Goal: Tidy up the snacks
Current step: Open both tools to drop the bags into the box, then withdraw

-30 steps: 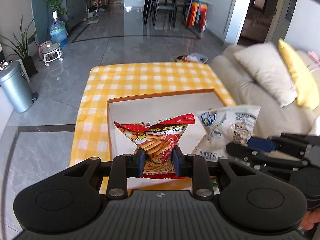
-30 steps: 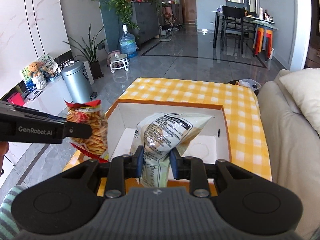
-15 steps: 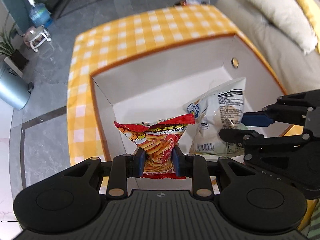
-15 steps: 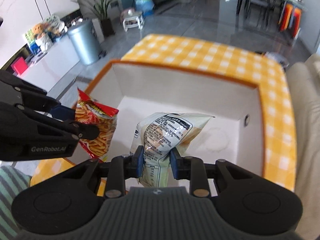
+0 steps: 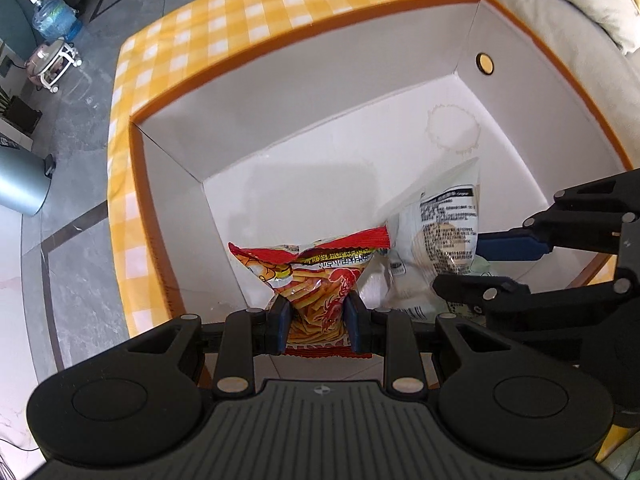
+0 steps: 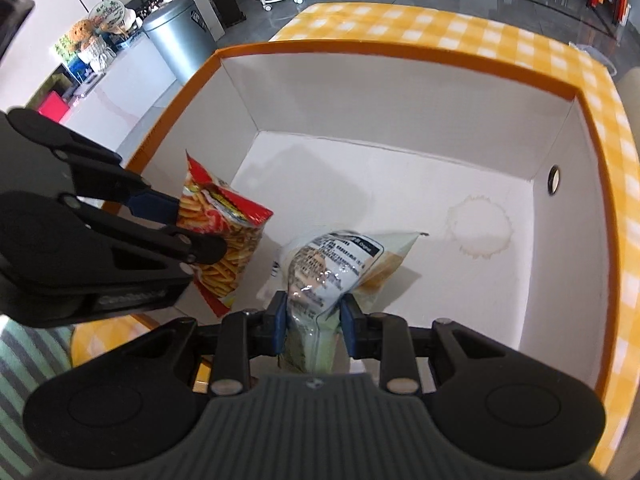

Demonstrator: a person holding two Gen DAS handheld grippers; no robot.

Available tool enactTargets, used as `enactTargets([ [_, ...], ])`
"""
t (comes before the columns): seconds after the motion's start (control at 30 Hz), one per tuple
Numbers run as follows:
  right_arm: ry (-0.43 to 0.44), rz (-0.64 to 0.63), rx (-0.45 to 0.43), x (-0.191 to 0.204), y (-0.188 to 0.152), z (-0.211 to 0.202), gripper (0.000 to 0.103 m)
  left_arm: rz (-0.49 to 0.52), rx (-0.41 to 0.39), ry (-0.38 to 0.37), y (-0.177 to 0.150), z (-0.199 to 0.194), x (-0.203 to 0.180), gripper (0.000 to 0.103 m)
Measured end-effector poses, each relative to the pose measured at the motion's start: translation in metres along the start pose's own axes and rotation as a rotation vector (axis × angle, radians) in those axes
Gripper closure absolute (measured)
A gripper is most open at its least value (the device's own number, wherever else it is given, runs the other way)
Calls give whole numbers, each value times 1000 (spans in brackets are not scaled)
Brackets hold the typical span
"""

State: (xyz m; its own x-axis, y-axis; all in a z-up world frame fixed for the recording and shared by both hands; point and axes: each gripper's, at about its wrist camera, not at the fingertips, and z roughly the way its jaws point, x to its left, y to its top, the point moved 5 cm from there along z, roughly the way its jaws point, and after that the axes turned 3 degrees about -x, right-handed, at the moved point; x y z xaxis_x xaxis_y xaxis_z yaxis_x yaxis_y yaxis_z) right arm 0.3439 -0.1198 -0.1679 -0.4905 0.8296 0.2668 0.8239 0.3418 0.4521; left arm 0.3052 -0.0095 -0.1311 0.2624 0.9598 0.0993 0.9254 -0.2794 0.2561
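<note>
Left wrist view: the left gripper [image 5: 316,322] is clamped on the red snack bag [image 5: 310,276], which hangs inside the box [image 5: 304,36] at its near-left corner, against the left wall.
Right wrist view: the right gripper [image 6: 313,322] is pinched tight on the white snack bag [image 6: 332,264], low over the box floor near the near edge, just right of the red bag.
Box: white inside, orange-rimmed, standing on the yellow checked tablecloth [image 6: 440,28]; nothing else lies in it, only a ring-shaped stain [image 6: 480,226] towards the right wall.
Change: a second ago both bags hung above the rim with the room in view; both hands have since tipped downward and sunk, so the bags now sit within the walls.
Meaning: judged from this, both snacks are nearly placed; letting go is what remains.
Contact: whether either bag touches the floor cannot be told.
</note>
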Motion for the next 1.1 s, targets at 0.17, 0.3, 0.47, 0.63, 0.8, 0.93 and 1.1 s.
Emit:
enactTargets([
  [0.17,0,14,3,-1,1,1,73,2,13,10,0,3,0,68],
  [0.3,-18,6,-12,1,-2,-5,67,16,-15,28,1,0,2,56],
  [0.47,-82,7,-38,-2,-2,-14,45,13,-71,76,1,-14,7,32],
  [0.63,-113,20,-88,-2,-1,-32,36,-10,-156,96,-2,-37,12,29],
  [0.8,-158,68,-141,-1,-2,-57,34,-56,-270,105,-6,-68,15,29],
  [0.93,-201,55,-216,6,-5,-83,33,-73,-351,115,-10,-91,15,29],
  [1.1,-245,20,-316,21,-19,-120,26,-103,-463,109,-23,-123,6,29],
])
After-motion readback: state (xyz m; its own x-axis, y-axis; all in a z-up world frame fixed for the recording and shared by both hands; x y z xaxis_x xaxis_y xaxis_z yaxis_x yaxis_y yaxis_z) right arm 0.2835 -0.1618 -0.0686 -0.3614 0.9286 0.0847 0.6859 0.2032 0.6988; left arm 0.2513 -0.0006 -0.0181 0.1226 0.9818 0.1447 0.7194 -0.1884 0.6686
